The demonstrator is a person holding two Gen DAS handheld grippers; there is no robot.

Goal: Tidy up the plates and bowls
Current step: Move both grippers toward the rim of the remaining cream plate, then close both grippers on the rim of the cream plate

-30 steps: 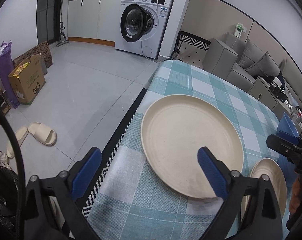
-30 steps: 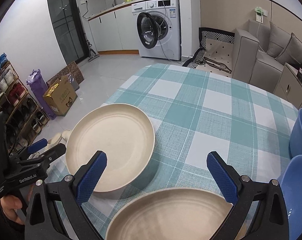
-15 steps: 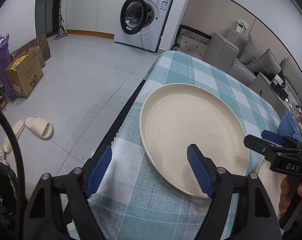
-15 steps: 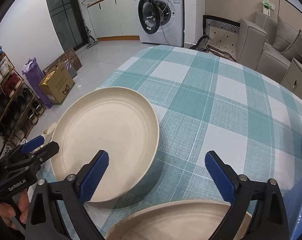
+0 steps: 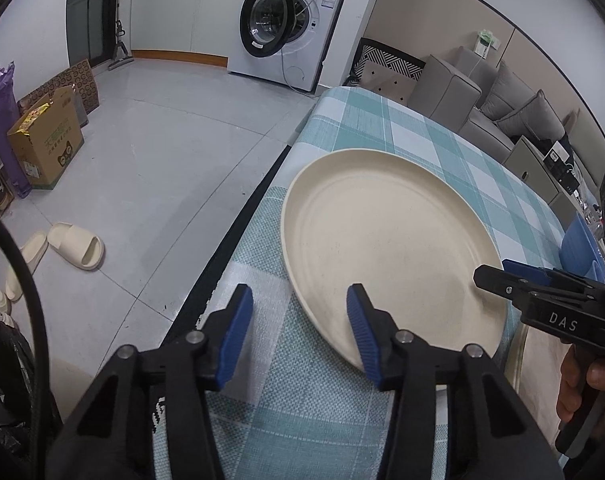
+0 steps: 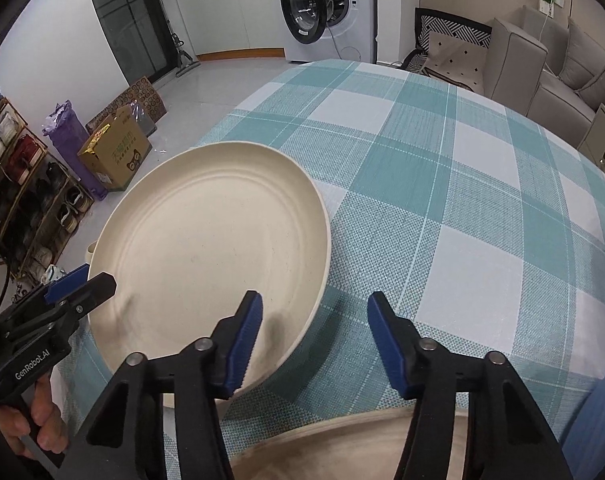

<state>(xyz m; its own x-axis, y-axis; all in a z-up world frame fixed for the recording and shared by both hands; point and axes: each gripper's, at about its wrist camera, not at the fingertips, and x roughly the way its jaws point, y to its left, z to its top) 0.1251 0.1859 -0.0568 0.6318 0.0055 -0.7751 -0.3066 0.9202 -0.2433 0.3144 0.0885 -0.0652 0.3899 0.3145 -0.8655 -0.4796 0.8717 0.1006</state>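
Cream plate [image 5: 386,240] rim between left gripper [image 5: 298,320] and right gripper [image 6: 314,336] fingers, both closing, not yet clamped

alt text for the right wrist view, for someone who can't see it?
The right gripper, jaws closing, straddles the near rim of a large cream plate on a teal checked tablecloth, pads not yet pressing it. The left gripper reaches the plate's left edge; a second cream plate lies at the bottom.
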